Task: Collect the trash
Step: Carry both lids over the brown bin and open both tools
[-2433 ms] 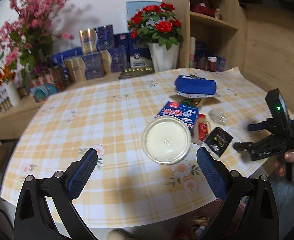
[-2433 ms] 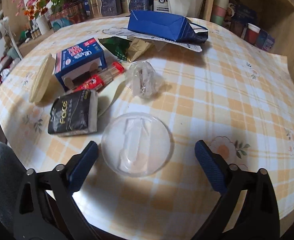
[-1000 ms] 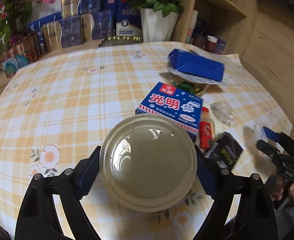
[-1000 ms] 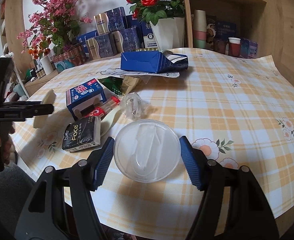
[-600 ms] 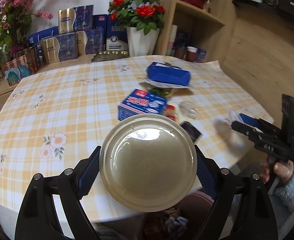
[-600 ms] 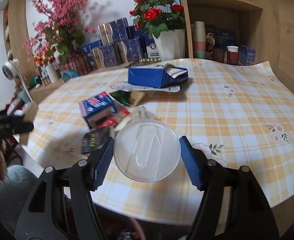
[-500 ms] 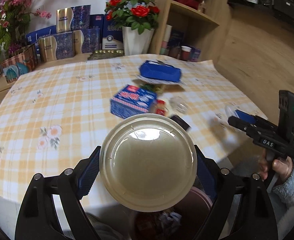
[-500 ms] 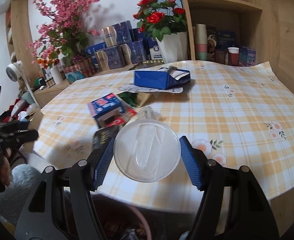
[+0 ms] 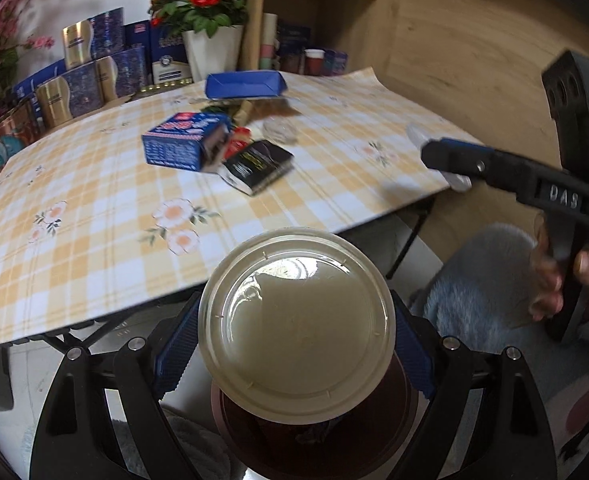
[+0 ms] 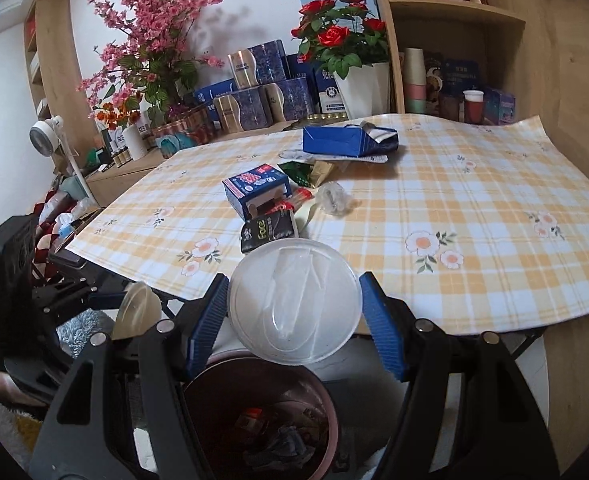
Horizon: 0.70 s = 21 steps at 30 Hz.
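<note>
Translucent beige plastic fills the left wrist view: a round domed lid (image 9: 296,326) is clamped by its rim between the blue pads of the left gripper (image 9: 294,332), held off the table's edge and directly above the dark reddish trash bin (image 9: 398,412) on the floor. The right gripper (image 10: 294,314) grasps a clear round lid (image 10: 294,300) the same way, its pads pressed on opposite edges, and it hangs just above the bin's near rim (image 10: 230,364), with earlier rubbish visible inside.

The step in hand looks to be the drop. For the left load the bin sits squarely underneath, so opening the jaws there should let the lid fall in cleanly. The clear lid seems to sit over the bin's far rim rather than its middle, though fisheye distortion makes that hard to judge; drawing it a little toward the person before opening would be the safer move. Both lids are light and flat, so they may sail sideways or catch the rim; tilting each one edge-down and releasing low over the opening would help. Letting go one at a time would also keep the two tools from knocking together.

Much trash is left on the checked tablecloth (image 10: 474,208): a blue carton (image 10: 256,188), a black packet (image 10: 268,232), a crumpled clear wrapper (image 10: 332,198), a red tube (image 10: 290,204) and a blue paper bag (image 10: 346,140)
</note>
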{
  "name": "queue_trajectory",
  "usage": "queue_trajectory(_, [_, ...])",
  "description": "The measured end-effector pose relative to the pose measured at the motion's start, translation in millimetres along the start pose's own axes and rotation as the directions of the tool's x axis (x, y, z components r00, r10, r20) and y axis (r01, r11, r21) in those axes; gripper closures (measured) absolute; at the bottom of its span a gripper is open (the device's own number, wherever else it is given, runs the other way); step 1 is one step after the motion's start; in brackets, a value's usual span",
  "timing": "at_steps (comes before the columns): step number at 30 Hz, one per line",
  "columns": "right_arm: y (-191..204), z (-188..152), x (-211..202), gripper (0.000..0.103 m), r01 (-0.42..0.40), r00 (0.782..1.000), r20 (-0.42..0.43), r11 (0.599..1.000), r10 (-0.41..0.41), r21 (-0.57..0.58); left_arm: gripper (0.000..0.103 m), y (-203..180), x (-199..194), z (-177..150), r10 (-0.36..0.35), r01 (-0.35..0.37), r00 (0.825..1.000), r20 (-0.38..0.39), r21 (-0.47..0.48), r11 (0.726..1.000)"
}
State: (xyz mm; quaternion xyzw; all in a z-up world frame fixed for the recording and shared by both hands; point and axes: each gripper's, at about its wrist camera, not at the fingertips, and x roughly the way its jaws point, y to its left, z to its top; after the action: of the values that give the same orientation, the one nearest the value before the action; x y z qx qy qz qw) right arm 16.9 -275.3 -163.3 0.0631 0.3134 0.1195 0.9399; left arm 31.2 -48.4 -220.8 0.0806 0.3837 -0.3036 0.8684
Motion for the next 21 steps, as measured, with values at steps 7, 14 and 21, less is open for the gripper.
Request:
queue_trajectory(7, [-9,-8,14,0.036,0.031,0.999,-0.02,0.998,-0.03,0.051,0.017,1,20,-8,-0.029,0.03,0.997,-0.072,0.003,1.0])
queue_trajectory(14, [6,-12,23,0.036,0.022,0.998,-0.05,1.0,-0.023,-0.015,0.017,9,31,-11,-0.059,0.054,0.994,-0.09,-0.053,0.997])
queue_trajectory(21, [8,-14,24,0.036,0.02,0.998,-0.055,0.999,-0.022,-0.027,0.009,7,24,-8,-0.074,0.071,0.996,-0.055,-0.053,0.996])
